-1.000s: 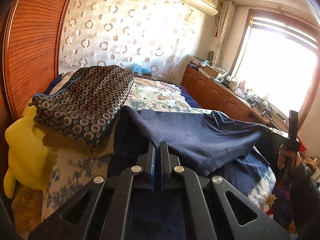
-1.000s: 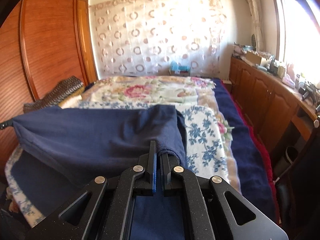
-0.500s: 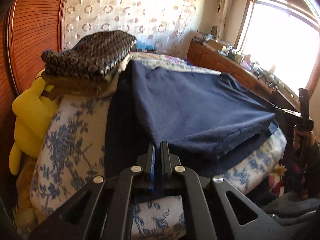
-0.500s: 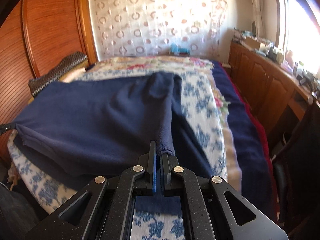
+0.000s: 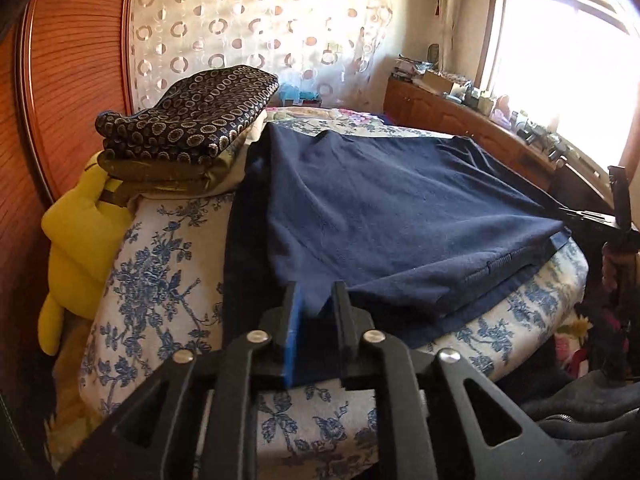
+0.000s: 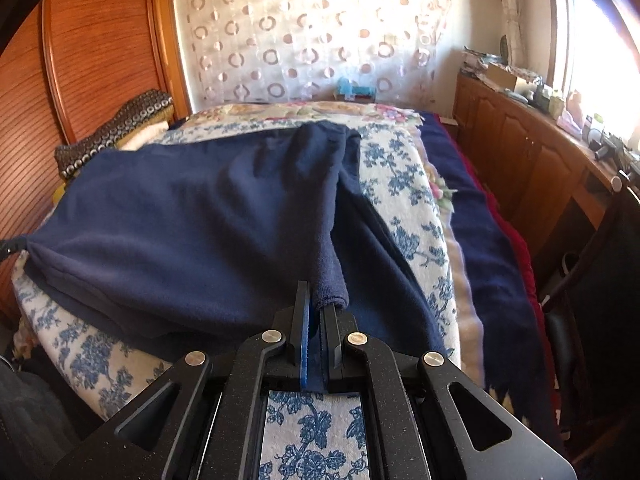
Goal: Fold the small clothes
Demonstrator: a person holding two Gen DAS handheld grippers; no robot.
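A navy blue garment (image 5: 400, 216) lies folded over itself on the floral bedspread (image 5: 160, 264), its upper layer resting on the lower one near the bed's front edge. It also shows in the right wrist view (image 6: 192, 216). My left gripper (image 5: 316, 304) has its jaws parted, with the garment's near left corner lying loose between them. My right gripper (image 6: 317, 312) is nearly closed and still pinches the garment's near right corner. The right gripper also shows at the far right of the left wrist view (image 5: 580, 216).
A folded dark patterned blanket (image 5: 192, 120) on a stack sits at the left of the bed, above a yellow plush toy (image 5: 76, 240). A wooden wardrobe (image 6: 100, 52) stands to the left and a cluttered wooden sideboard (image 6: 540, 148) to the right. A dark blue blanket (image 6: 488, 240) covers the bed's right side.
Both grippers have brought the garment's raised edge down and toward me, laying the upper layer flat on the lower. My left gripper has opened and let go of its corner.
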